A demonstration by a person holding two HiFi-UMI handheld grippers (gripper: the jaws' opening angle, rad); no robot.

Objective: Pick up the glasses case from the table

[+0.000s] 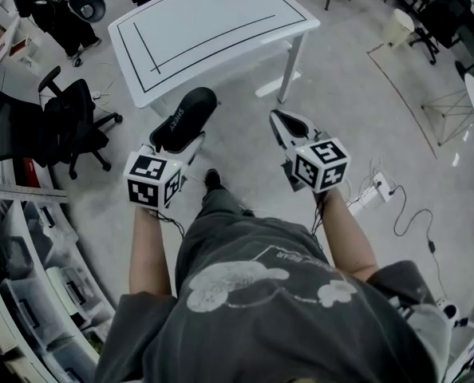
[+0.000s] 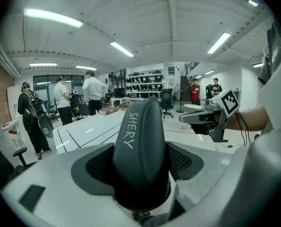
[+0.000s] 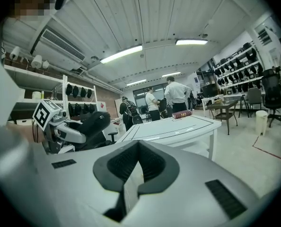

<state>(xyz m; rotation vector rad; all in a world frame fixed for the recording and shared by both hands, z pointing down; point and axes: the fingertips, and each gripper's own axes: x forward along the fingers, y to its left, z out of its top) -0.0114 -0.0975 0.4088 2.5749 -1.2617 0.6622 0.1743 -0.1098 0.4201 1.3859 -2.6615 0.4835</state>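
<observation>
The glasses case is a black oval shell with "SHERY" printed on it. My left gripper is shut on it, and both are held in the air over the floor, short of the white table. In the left gripper view the case stands between the two dark pads and fills the gap. My right gripper is level with the left one, its jaws shut with nothing between them. The right gripper view also catches the case off to its left.
The white table has black lines on its top and a red book at its far edge. A black office chair stands at the left, with shelves of bins behind it. A power strip and cables lie on the floor at the right. Several people stand beyond the table.
</observation>
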